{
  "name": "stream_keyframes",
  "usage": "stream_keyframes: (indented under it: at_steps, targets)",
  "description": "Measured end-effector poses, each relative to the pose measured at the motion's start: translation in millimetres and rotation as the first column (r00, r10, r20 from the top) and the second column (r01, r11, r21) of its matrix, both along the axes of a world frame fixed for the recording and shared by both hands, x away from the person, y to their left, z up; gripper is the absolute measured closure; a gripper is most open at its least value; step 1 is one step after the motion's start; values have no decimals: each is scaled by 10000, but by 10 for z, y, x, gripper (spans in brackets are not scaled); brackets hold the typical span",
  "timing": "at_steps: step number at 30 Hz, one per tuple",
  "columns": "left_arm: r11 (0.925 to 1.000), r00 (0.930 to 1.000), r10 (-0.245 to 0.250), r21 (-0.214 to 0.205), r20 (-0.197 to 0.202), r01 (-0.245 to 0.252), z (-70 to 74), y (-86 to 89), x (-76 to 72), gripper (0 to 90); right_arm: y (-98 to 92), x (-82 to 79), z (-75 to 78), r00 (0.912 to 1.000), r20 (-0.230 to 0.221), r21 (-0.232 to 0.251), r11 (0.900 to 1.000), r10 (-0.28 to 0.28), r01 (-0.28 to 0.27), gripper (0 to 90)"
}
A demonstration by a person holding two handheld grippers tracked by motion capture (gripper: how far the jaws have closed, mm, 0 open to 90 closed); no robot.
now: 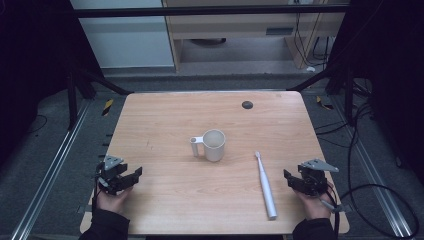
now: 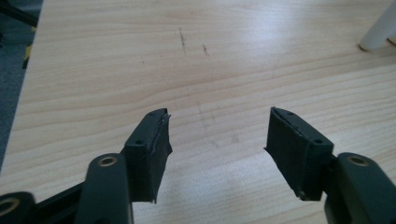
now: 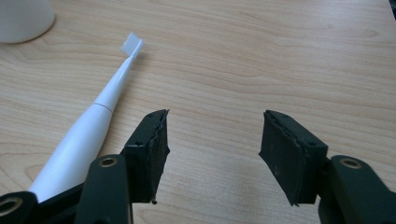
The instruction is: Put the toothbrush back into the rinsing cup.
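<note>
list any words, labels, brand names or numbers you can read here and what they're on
None can be read.
The white mug shows no print.
The white electric toothbrush shows no print or logo.
Each hand-held gripper, left and right, shows no marking.
The wooden table carries no label.

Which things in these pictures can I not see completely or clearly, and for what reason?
- Mug: the high view is too slanted to show its bottom inside; in the right gripper view the top-left corner cuts it off.
- Toothbrush: its lower handle is hidden behind the right hand-held gripper.
- Dark round spot near the table's far edge: too small to identify.
- White handle: cut off by the left gripper view's edge.
</note>
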State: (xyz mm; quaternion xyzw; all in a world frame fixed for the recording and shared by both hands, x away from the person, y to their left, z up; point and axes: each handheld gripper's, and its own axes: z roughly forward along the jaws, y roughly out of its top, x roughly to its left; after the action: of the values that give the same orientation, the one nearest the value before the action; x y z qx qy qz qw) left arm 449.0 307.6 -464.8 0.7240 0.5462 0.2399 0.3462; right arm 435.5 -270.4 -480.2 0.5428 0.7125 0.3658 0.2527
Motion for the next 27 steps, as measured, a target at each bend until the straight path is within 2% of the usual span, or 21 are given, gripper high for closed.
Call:
stream_keyframes:
  at_steps: [4, 6, 14, 17, 27]
  targets:
    - [10000, 10000, -82, -40, 55, 83, 22, -7, -32, 418, 14, -23, 9, 10000, 37, -12, 10000, 85, -85, 429]
    - [9998, 9998, -161, -68, 73, 161, 27, -23, -63, 424, 33, -35, 12, 9995, 25, -98, 9995, 307, -307, 439]
    - [9998, 9998, -192, 40, 53, 191, 21, -24, -93, 427, 103, -64, 62, 9979, 108, -98, 9979, 634, -633, 508]
    - [9996, 9996, -280, -2, 53, 280, 10, -36, -79, 427, 133, -59, 69, 9968, -7, 33, 9968, 803, -803, 550]
    - [9987, 9988, -481, 164, -103, 482, -30, -72, -10, 427, 236, 7, 81, 9940, 7, 9, 9940, 1093, -1093, 652]
